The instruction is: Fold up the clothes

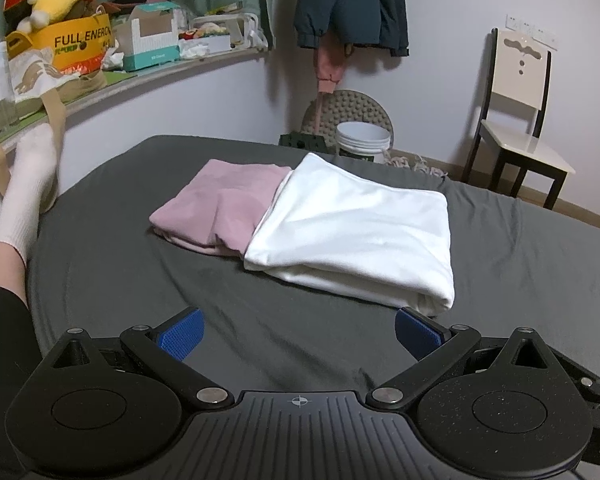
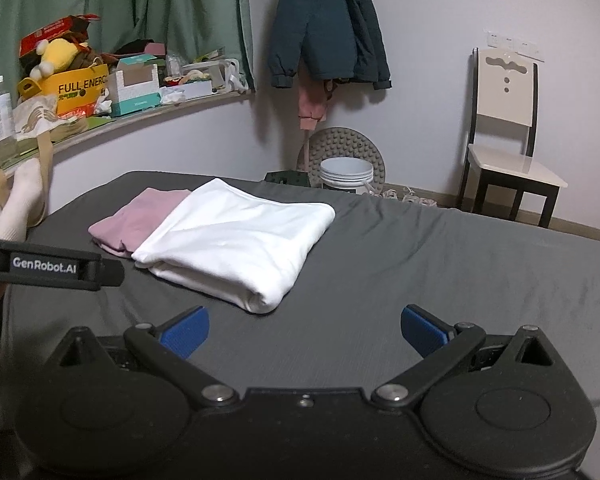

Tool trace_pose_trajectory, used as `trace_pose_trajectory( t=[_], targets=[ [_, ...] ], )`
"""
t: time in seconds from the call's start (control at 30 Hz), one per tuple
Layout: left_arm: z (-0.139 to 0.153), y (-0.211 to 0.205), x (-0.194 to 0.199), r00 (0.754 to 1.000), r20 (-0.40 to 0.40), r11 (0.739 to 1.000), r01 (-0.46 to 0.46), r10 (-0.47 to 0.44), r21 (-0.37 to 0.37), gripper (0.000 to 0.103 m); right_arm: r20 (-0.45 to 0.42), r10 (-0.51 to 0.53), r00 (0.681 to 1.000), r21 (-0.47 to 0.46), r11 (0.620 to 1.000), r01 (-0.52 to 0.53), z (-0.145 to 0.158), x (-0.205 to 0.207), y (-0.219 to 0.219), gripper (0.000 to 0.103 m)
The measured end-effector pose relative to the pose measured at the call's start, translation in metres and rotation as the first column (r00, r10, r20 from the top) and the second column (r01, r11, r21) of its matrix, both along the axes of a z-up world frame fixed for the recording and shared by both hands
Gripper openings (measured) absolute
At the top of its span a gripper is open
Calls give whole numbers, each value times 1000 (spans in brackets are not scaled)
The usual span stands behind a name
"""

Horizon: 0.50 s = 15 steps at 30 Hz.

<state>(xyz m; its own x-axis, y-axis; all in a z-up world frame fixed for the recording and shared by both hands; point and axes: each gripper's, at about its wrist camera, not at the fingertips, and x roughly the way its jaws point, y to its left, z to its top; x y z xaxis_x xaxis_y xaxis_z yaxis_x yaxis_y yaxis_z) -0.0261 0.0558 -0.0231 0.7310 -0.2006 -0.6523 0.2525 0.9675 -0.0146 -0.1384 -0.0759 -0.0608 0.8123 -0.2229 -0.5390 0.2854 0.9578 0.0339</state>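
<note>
A: Both claws are released and carry nothing. The left gripper [image 1: 298, 332] has its blue pads spread wide at the bottom of its view, and the right gripper [image 2: 304, 332] is the same.

B: And the clothes?

A: The white garment [image 1: 352, 232] lies folded at the centre of the frame on the grey bed [image 1: 140, 280], overlapping the folded pink garment [image 1: 216, 208] to its left.

B: So the folding looks done, I'd judge.

A: Probably. If anything remains, it's tidying: square the white one's lower right corner, pinching only the top layers so the fold stays put.

B: Pose?

A: Both hover level, low over the sheet, pointing at the pile and apart from it. The left gripper's body shows at the left edge of the right view.
</note>
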Motion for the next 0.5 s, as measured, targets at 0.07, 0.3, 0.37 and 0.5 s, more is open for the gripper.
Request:
trace_pose_trajectory(
  t=[0.07, 0.3, 0.37, 0.5],
  targets=[
    [-1, 0, 0, 1000, -3, 1000, -1, 1, 0, 102, -5, 4, 1000, 1, 1000, -4, 0, 0, 1, 103],
    [-3, -1, 2, 1000, -16, 1000, 6, -6, 2, 102, -13, 16, 1000, 15, 1000, -15, -2, 0, 3, 103],
    [-3, -1, 2, 1000, -19, 1000, 7, -7, 3, 102, -16, 19, 1000, 10, 1000, -18, -3, 0, 4, 103],
    [-4, -1, 2, 1000, -20, 1000, 5, -5, 1, 102, -18, 22, 1000, 12, 1000, -22, -3, 0, 5, 103]
  ],
)
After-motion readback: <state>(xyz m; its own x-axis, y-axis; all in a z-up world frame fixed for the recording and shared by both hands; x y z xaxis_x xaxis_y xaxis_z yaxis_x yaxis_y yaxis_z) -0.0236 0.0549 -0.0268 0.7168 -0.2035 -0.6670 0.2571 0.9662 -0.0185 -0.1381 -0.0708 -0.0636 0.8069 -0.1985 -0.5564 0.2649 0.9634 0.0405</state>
